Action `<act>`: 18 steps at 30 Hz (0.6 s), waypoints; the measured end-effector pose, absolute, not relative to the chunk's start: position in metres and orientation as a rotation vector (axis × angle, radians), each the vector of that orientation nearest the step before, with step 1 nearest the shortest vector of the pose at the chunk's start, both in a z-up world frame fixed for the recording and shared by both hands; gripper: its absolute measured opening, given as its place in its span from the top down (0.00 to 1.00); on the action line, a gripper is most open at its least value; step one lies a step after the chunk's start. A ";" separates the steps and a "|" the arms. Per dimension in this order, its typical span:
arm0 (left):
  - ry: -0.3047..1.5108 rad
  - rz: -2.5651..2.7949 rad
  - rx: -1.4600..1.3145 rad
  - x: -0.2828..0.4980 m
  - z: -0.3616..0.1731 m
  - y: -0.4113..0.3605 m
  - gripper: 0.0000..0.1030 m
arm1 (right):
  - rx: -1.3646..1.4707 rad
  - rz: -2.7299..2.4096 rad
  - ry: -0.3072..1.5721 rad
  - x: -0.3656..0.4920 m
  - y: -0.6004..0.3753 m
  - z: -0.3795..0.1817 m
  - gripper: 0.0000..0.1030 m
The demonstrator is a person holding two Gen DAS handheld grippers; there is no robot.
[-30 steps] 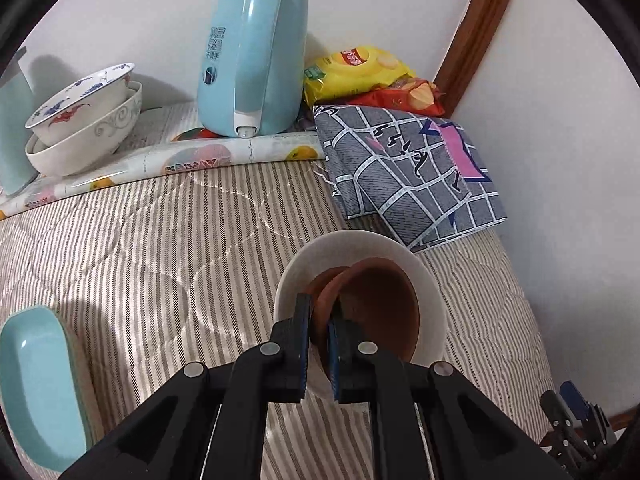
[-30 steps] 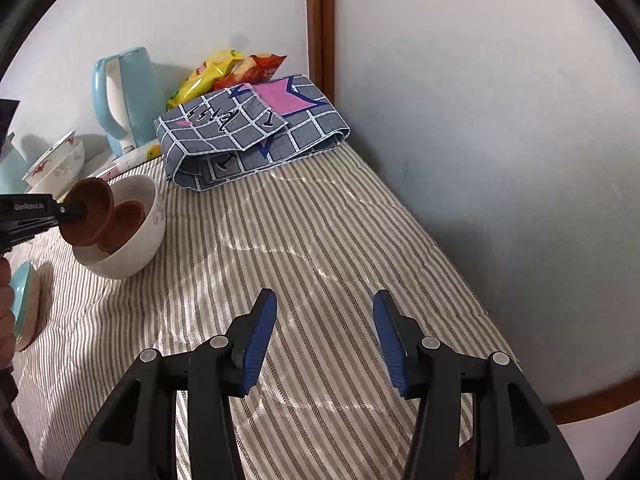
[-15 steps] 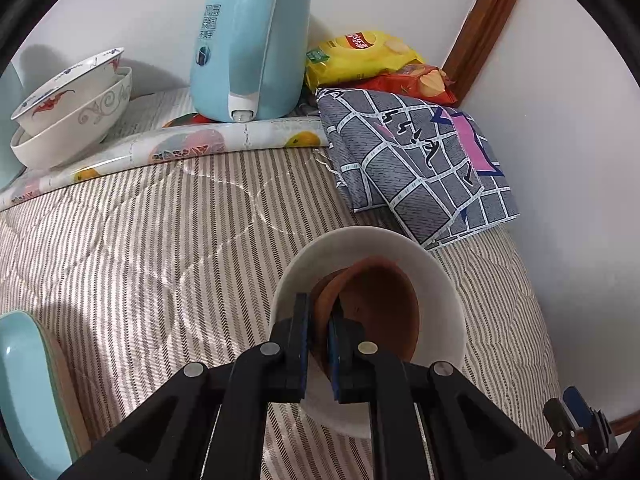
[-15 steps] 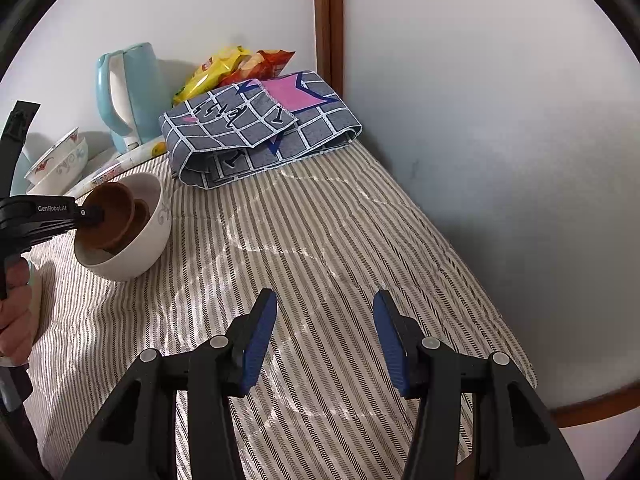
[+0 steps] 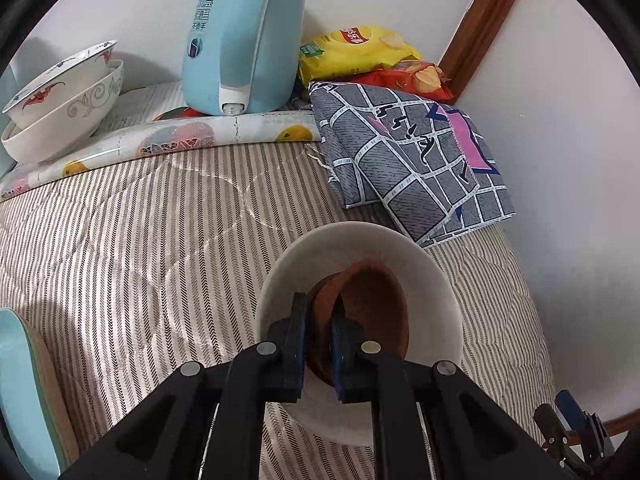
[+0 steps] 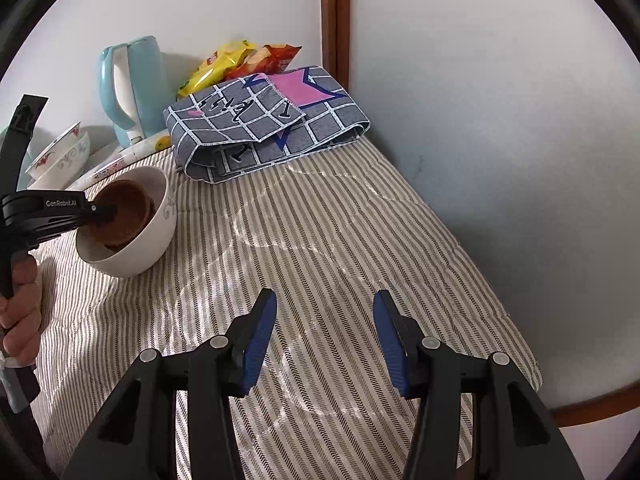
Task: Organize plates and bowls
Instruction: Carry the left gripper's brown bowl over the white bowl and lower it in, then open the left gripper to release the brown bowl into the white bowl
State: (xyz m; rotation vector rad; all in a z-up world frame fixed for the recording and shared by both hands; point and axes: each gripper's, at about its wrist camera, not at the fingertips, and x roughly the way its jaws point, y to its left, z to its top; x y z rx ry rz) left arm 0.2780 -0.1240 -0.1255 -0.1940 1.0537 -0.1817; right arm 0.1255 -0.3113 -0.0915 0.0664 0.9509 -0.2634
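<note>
My left gripper is shut on the rim of a small brown bowl, which sits inside a large white bowl on the striped bedcover. A second brown bowl seems to lie under it. In the right wrist view the same white bowl holds the brown bowl, with the left gripper clamped on its rim. Two stacked patterned bowls stand at the far left by the wall. My right gripper is open and empty above the bedcover.
A light blue kettle stands at the back on a fruit-print mat. A folded grey checked cloth and snack bags fill the corner. A light blue plate lies at the left edge. Walls close the back and right.
My left gripper has lowered the brown bowl deeper into the white bowl and moved closer. The right gripper has stayed open and shifted only slightly.
</note>
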 end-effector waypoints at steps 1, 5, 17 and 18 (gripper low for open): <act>1.058 -0.184 -0.196 0.278 -0.125 -0.124 0.89 | 0.064 -0.261 0.953 0.126 -0.310 -0.092 0.52; 1.067 -0.200 -0.194 0.277 -0.125 -0.125 0.89 | 0.051 -0.252 0.955 0.126 -0.304 -0.090 0.52; 1.059 -0.229 -0.181 0.268 -0.110 -0.120 0.81 | 0.045 -0.214 0.938 0.133 -0.285 -0.082 0.52; 1.053 -0.225 -0.180 0.267 -0.108 -0.118 0.80 | 0.049 -0.206 0.935 0.135 -0.283 -0.080 0.52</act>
